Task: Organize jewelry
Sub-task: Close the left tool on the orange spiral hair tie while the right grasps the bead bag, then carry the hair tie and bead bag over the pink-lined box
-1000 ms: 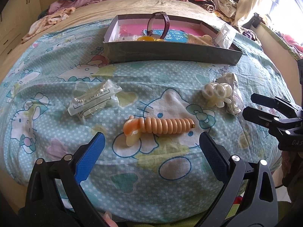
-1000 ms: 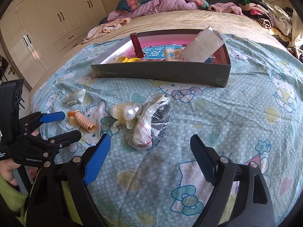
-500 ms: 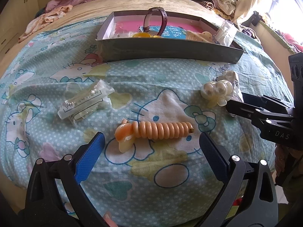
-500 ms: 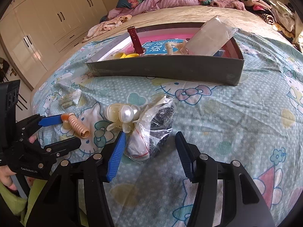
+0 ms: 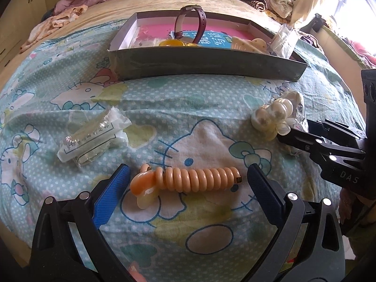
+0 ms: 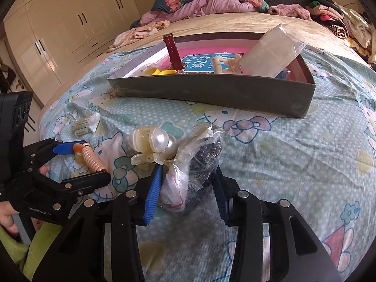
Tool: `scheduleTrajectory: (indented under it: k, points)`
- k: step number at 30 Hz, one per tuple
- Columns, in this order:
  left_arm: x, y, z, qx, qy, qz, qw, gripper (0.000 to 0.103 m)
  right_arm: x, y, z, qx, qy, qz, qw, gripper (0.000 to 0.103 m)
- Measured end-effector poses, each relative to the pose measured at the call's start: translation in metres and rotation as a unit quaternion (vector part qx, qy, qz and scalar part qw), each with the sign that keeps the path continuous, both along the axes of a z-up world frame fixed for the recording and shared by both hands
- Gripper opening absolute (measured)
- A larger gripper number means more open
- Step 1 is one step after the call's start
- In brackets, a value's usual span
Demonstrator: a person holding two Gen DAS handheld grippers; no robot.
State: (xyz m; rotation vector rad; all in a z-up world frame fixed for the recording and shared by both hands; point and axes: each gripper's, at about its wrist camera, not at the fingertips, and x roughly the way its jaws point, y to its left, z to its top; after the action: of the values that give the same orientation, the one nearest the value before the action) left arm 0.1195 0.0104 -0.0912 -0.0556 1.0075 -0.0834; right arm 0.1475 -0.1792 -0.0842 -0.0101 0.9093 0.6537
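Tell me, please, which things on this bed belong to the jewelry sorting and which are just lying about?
Belong: grey tray, watch, coiled orange bracelet, pearl clip, clear bag of chain, small wrapped packet.

Lying about: heaped clothes, wardrobe.
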Motion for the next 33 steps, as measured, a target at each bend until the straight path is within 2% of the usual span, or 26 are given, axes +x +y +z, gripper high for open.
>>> scheduleTrajectory:
  k: [4,6,9,13,19,33]
  points:
    - [0.000,-0.005,-0.001,0.014,-0.005,-0.009,0.9998,0.089,-0.005,-0.007,0.002,0.006,0.003,-0.001,1.000,0.038]
    - [-0.001,-0.008,0.000,0.020,-0.011,-0.014,0.9996,0.071,-0.007,-0.012,0.004,0.009,0.003,-0.005,1.000,0.038]
    - [-0.002,-0.009,0.003,0.017,-0.017,-0.020,0.9995,0.067,-0.009,-0.020,0.007,0.014,0.003,-0.014,1.000,0.038]
    - [-0.009,-0.006,0.014,-0.001,-0.039,-0.023,0.9990,0.066,-0.011,-0.031,0.015,0.020,-0.006,-0.024,0.999,0.038]
    - [-0.020,-0.001,0.035,-0.009,-0.067,-0.019,0.9975,0.066,-0.013,-0.042,0.032,0.033,-0.027,-0.034,0.999,0.038]
    - [-0.007,0.028,0.073,-0.018,-0.112,0.019,0.9934,0.066,-0.006,-0.028,0.071,0.048,-0.072,-0.011,0.996,0.038]
